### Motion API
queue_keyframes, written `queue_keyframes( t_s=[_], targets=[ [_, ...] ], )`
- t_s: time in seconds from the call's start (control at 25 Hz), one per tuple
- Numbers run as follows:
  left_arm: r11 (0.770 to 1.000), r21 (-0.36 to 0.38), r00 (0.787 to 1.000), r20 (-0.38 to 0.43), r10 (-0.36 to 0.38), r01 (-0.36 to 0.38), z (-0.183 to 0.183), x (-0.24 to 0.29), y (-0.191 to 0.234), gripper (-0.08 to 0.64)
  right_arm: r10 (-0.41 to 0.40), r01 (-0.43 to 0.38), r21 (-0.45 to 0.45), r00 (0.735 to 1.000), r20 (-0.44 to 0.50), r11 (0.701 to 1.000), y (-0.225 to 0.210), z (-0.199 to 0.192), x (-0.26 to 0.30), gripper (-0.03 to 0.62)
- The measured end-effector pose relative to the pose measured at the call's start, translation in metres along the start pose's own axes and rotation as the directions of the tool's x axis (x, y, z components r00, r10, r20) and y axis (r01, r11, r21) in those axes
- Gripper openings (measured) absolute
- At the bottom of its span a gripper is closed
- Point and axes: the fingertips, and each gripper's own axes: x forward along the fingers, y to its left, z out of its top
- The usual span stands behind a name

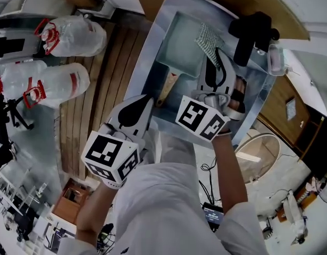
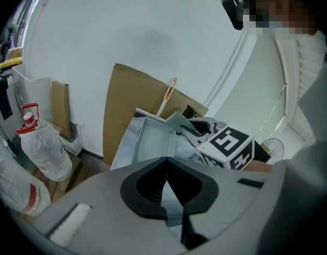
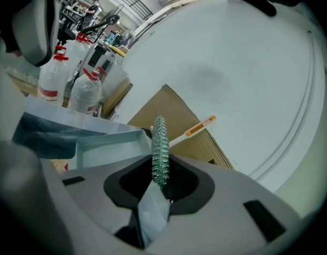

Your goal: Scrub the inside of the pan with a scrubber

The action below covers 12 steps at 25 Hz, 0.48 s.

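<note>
A pale rectangular pan (image 1: pixel 180 39) with a wooden handle (image 1: pixel 167 86) lies in the steel sink (image 1: pixel 150 49). My right gripper (image 1: pixel 215 56) is shut on a green mesh scrubber (image 1: pixel 207 40), which hangs over the pan's right side. In the right gripper view the scrubber (image 3: pixel 160 147) stands on edge between the jaws, with the pan (image 3: pixel 107 149) beyond it. My left gripper (image 1: pixel 147 101) is at the sink's near rim beside the handle's end, shut with nothing in it. From the left gripper view I see the pan (image 2: pixel 152 139), the scrubber (image 2: pixel 179 122) and the right gripper's marker cube (image 2: pixel 228 145).
Two plastic bottles with red caps (image 1: pixel 73 35) (image 1: pixel 49 81) stand on the wooden floor left of the sink. A black fixture (image 1: pixel 253 33) overhangs the sink's far right. Cardboard (image 2: pixel 132 108) and an orange-and-white brush handle (image 2: pixel 168 95) lean against the white wall behind.
</note>
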Motion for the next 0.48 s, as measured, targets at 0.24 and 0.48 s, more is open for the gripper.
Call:
queue_keyframes(
  t_s=[0.24, 0.48],
  targets=[
    [1.000, -0.020, 1.000, -0.014, 0.004, -0.004, -0.011, 0.012, 0.007, 0.005, -0.060, 0.063, -0.084, 0.998, 0.033, 0.994, 0.017, -0.010, 0.013, 0.077],
    [1.000, -0.026, 0.999, -0.052, 0.000, -0.001, -0.027, 0.020, 0.010, 0.005, -0.086, 0.104, -0.176, 0.991, 0.106, 0.979, 0.028, -0.016, 0.022, 0.077]
  ],
)
